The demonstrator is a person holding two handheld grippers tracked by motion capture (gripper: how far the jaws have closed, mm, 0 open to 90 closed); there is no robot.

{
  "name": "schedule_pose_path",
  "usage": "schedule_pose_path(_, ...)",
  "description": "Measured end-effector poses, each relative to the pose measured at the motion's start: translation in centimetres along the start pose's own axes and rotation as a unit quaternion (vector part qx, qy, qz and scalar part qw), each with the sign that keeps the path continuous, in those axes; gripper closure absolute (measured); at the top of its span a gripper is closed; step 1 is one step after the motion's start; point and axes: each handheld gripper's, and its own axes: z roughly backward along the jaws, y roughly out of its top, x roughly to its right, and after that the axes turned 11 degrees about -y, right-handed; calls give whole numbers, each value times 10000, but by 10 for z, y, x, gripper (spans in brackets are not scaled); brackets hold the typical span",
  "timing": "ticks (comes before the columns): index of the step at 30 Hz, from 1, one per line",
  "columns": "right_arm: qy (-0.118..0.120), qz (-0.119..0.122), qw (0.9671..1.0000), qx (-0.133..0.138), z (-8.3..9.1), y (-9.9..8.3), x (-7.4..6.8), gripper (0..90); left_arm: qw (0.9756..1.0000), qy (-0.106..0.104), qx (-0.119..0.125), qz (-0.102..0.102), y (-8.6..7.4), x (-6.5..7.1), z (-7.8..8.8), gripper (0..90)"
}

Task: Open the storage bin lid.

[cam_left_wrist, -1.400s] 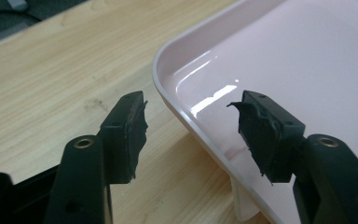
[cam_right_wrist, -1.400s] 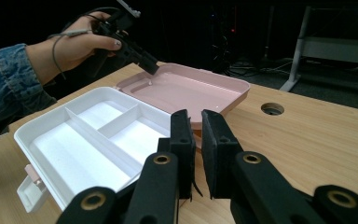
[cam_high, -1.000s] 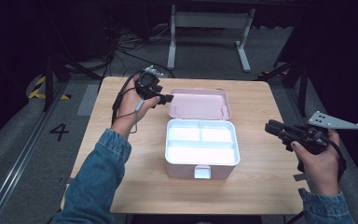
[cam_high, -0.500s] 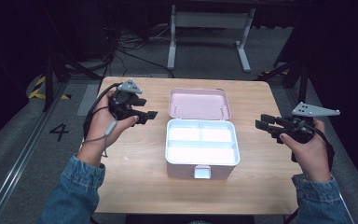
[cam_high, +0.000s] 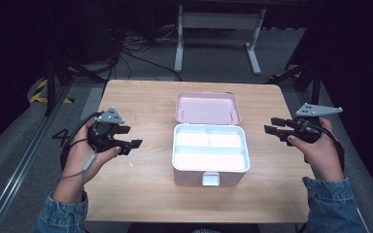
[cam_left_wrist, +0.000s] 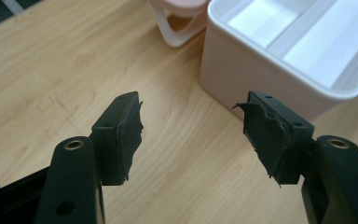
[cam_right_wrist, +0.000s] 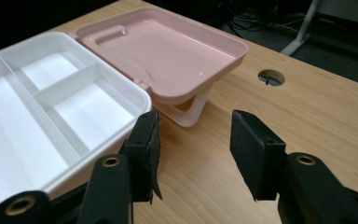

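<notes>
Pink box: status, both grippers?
Left gripper open, empty, left of the box. Right gripper open, empty, jaws just widened, right of it. Lid laid back, tray compartments bare. Nothing in the way on the table.

Denim sleeves on both forearms. Left gripper [cam_high: 128, 136] and right gripper [cam_high: 270, 124]: black, grey triangular top plates, brass-ringed screw holes, frayed rubber pads.

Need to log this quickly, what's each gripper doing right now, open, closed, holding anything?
Left gripper: open, nothing between the jaws, beside the white box.
Right gripper: open, jaws have just been opening, holding nothing.
</notes>
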Motion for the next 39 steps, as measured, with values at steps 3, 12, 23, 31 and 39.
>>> schedule_pose_path(3,-45,-1,10000,-70,-1,-3,2,529,9999,-9,-52,112,-11,-3,-2,372)
schedule_pose_path(12,-22,-66,9990,-437,-10,-15,7,511,9983,84,-472,317,-32,-13,-14,351)
schedule_pose_path(23,-128,-14,9952,-969,-25,-29,8,499,9929,214,-1032,560,-48,-27,-37,340)
schedule_pose_path(31,-221,111,9910,-1313,-35,-36,7,492,9877,180,-1395,683,-55,-34,-48,313)
schedule_pose_path(39,-139,50,9897,-1421,-40,-39,5,476,9869,297,-1396,758,-59,-38,-47,300)
